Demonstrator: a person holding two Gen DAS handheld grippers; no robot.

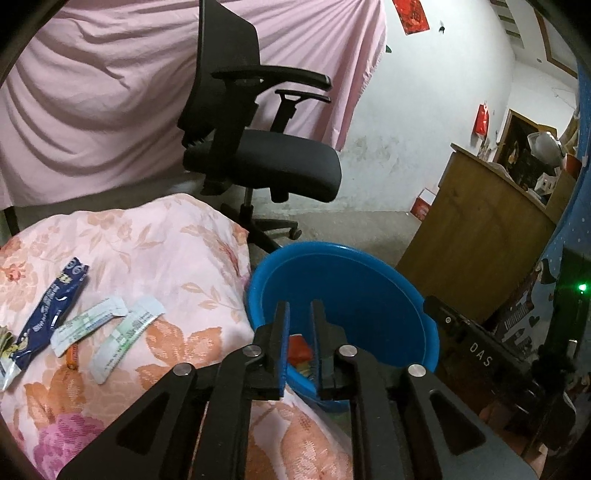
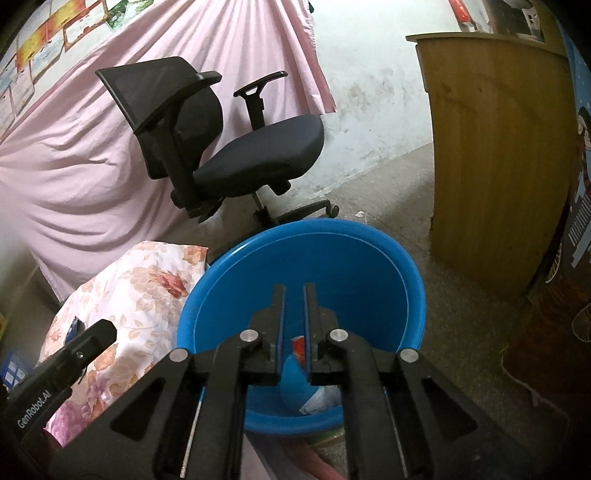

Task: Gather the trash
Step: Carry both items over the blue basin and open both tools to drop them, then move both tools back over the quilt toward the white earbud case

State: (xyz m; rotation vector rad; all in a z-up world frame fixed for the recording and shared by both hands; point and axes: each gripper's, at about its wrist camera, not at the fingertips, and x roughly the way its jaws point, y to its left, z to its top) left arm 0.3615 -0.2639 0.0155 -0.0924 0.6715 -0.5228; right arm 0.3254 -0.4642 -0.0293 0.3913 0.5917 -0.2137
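Left gripper (image 1: 300, 308) and right gripper (image 2: 294, 291) both hang over the blue basin (image 2: 369, 251), jaws slightly apart, nothing pinched. Red wrapper (image 1: 297, 349) lies inside the basin. More wrappers (image 1: 107, 323) lie on the floral quilt (image 1: 166, 240) beside it.

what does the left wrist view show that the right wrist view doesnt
Only the left wrist view: the dark blue wrapper and two pale sachets on the floral quilt.

Only the right wrist view: a crumpled white wrapper in the basin, and pictures on the wall.

Both: blue basin holding a red wrapper, office chair, wooden cabinet.
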